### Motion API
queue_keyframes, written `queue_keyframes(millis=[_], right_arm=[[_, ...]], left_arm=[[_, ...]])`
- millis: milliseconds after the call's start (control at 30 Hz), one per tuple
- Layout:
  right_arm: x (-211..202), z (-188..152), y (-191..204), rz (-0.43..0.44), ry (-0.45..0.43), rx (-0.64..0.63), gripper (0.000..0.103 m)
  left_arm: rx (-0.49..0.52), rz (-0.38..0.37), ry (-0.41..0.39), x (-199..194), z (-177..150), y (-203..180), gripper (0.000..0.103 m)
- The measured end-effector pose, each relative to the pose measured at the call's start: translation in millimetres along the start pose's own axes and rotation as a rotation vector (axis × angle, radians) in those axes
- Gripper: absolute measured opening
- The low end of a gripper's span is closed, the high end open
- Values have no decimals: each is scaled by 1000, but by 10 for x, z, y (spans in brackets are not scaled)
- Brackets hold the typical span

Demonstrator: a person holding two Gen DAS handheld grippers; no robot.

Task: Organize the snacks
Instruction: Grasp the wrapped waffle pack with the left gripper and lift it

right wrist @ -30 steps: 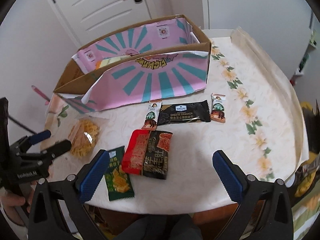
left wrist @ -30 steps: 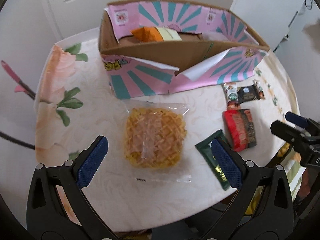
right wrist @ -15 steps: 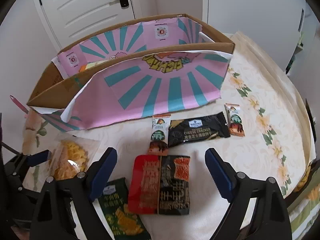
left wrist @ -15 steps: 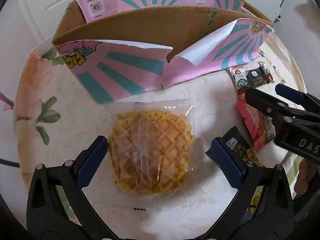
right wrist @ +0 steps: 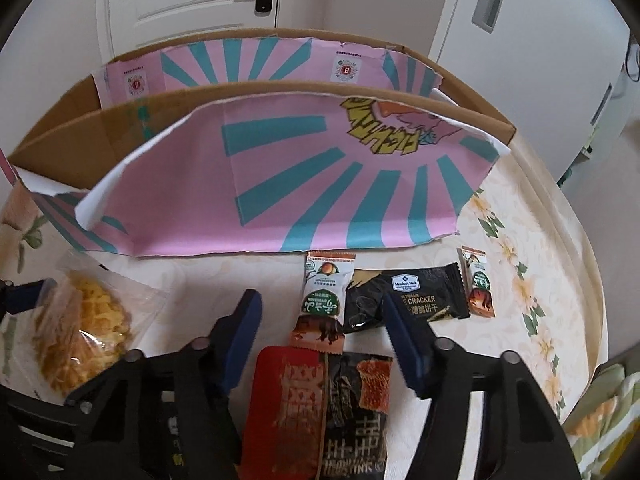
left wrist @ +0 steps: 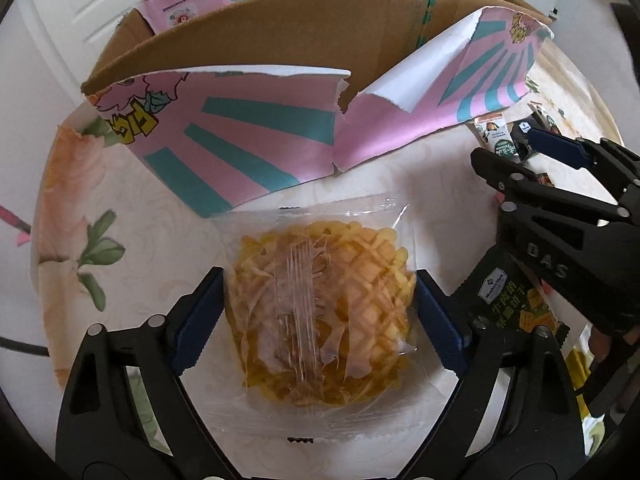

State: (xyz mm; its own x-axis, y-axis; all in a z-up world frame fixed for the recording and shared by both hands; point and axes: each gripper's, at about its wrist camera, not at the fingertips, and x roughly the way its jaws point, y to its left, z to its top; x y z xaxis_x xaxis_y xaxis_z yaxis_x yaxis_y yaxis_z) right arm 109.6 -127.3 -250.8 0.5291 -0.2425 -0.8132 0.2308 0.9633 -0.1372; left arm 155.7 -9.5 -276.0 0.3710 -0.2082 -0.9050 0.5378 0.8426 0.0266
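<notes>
— Where is the waffle pack found?

— It is laid flat on the flowered tablecloth, in front of the pink-and-teal cardboard box, toward the table's left edge. The left gripper is set over it, one blue pad at each side of the clear wrapper; the jaws are closing, and the pads are seen right at the wrapper's edges, though a firm pinch cannot be told.

— And the right gripper?

— It is lowered over the red-and-black snack packet, near the table's front edge. Its jaws are closing too, with the packet's upper end and the tail of a small white-and-green sachet between them — the pads are not yet pressed on either.

— What else is laid out?

— A black cracker pack is placed just right of that sachet, a second small sachet beyond it, both close to the box's front wall. A dark green packet is seen at the front edge, between the two grippers.
</notes>
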Motion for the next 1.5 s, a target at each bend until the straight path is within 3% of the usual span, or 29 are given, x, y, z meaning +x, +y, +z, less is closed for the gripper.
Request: queue_keyframes(millis=[133,200,300,367,567,1067,1500], right_arm=[[66,-6,53,-13,-2,-32,45],[76,-1,64,-10,-7,-37,33],[92,4,86,8,-9,-41,23],[83,-5,137,20,-11,-47,20],[68,-3,195,43,-10,-30,20],[-155,44,-191,149,-27,12,20],[-916,118,-630,267,-119,-23,20]], left_arm=[[8,0,-3,-24,5,21,85],[12,2,-3,-32,4,21,82],[9,-2,-4,-47,12,28,79],[5,-4,-4,-63,-6,20,78],[-13,-8,-8,-159,-18,66,76],[-93,37,-53,-606,-29,-10,76],[-249,120,-207,-1585,49,-449,76]])
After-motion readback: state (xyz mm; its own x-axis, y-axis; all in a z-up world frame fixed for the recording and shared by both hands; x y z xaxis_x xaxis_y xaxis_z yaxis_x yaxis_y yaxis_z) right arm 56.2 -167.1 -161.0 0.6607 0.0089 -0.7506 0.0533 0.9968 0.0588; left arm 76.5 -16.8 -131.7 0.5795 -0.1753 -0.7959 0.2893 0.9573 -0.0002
